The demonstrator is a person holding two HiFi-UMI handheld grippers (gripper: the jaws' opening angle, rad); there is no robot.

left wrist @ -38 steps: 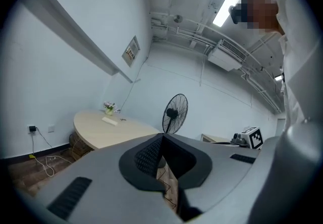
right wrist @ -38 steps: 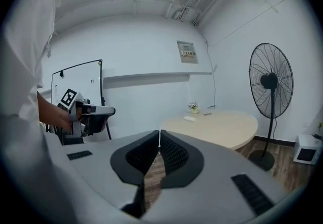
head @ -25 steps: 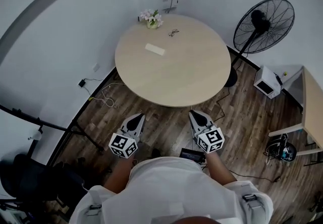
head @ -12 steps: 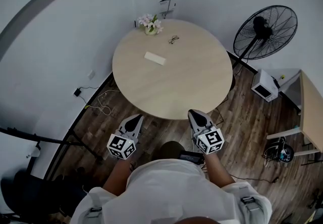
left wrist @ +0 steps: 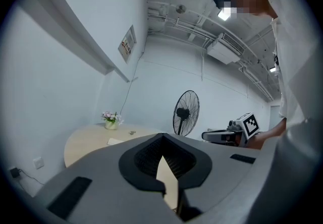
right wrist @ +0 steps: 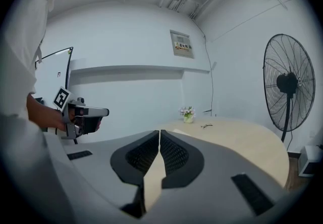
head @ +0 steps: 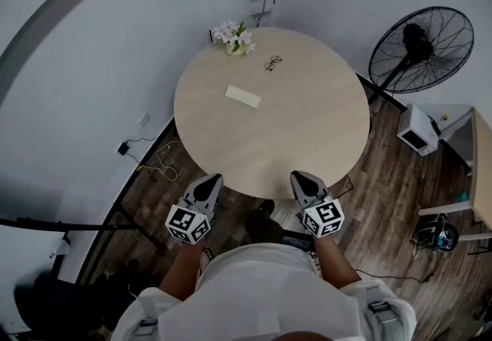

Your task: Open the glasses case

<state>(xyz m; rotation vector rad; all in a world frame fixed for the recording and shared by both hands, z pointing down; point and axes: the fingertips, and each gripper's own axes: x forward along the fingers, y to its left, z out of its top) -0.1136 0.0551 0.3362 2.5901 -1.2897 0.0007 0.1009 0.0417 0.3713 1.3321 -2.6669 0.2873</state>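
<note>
**Glasses case (head: pixel 243 96), pale, flat and rectangular, far ahead of two closed, empty grippers**

Lies flat on the far half of a round, light-wood table (head: pixel 307 140), well ahead of both grippers and touching neither. Falls between their two lines, closer to the left one's. Stands apart from everything else on the top.

Holds the left gripper (head: pixel 208 181) at the table's near rim, nose pointed across the top toward the glasses case. Shows jaw tips pressed together in the left gripper view, with only a wedge of tabletop visible through the gap lower down; nothing gripped.

Holds the right gripper (head: pixel 301 177) level with the left and apart from it, likewise at the near rim and pointed across the table. Shows jaws closed to a thin slit in the right gripper view, tips meeting; nothing between them.

Further ahead of the grippers than the case, and a little to its right: a thin dark-framed pair of spectacles (head: pixel 272 64), lying on the top. At the far rim, ahead of the left gripper: a small vase of pink and white flowers (head: pixel 236 36). Out to the right of the right gripper, past the table: a black pedestal fan (head: pixel 419 48), and beside it a small white box-shaped appliance (head: pixel 417 130) on the dark wood-plank floor (head: pixel 384 201). Behind both grippers: the person's white top (head: pixel 254 286).
</note>
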